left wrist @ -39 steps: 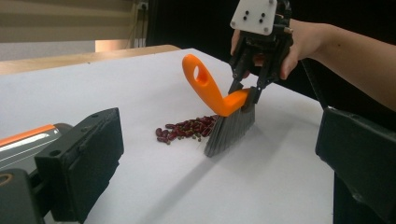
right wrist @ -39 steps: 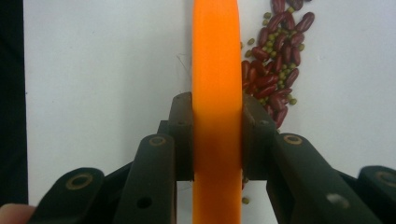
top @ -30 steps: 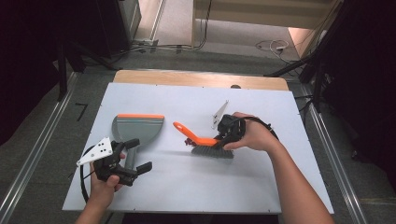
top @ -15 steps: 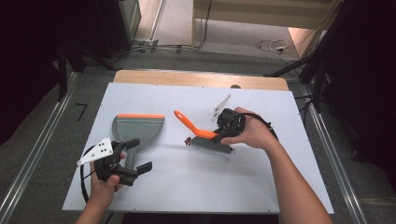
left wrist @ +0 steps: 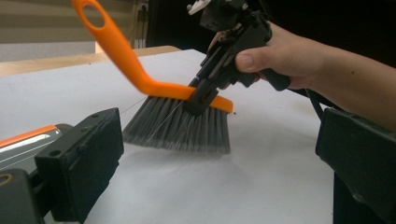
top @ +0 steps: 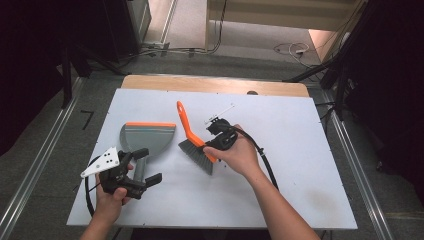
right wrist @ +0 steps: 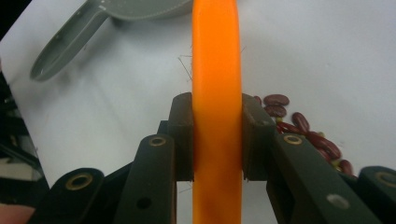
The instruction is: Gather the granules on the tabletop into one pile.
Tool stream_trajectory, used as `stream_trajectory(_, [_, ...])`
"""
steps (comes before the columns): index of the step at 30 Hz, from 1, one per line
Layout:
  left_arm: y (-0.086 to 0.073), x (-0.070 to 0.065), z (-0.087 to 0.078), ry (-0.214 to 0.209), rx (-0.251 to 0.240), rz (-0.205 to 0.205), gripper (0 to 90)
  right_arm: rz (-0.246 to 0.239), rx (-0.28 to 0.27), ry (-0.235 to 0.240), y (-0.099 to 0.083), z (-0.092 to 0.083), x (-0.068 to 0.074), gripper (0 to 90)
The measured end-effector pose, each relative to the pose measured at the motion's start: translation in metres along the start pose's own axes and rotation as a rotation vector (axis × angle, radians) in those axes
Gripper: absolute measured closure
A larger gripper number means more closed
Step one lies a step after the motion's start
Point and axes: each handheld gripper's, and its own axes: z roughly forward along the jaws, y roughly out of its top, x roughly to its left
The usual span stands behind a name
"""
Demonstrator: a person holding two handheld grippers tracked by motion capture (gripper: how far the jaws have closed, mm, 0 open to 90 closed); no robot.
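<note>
A: Hand brush (top: 192, 142), high view: orange plastic back, grey bristles, looped handle; mid-table, just right of the grey dustpan (top: 145, 137). Where is there room?
B: The white table (top: 300, 190) lies bare to the right and front. Right gripper (top: 212, 145) is clamped on the brush back. Left gripper (top: 145, 167) sits near the front-left edge, jaws apart around the dustpan's handle.
A: Left gripper view?
B: Bristle tips (left wrist: 180, 135) fan onto the tabletop; flat black pads (left wrist: 84, 161) stand wide.
A: Right gripper view?
B: Smooth orange back (right wrist: 217, 116) pinched between both jaws; glossy red kidney beans (right wrist: 306, 130) lie just right.
</note>
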Motion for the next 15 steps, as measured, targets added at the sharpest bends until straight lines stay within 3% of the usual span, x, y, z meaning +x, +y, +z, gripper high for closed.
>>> stream_trajectory(6, [0.000,0.000,-0.001,-0.001,-0.003,0.002,1.8,0.149,0.021,-0.012,0.002,0.009,-0.019,68.7])
stream_trajectory(9, [0.000,0.000,-0.001,0.000,-0.005,0.000,1.8,0.181,0.033,-0.001,-0.002,0.005,-0.027,68.7])
stream_trajectory(15, [0.000,-0.001,0.001,-0.002,0.000,0.000,1.8,0.221,0.034,-0.040,-0.017,-0.010,-0.041,68.7])
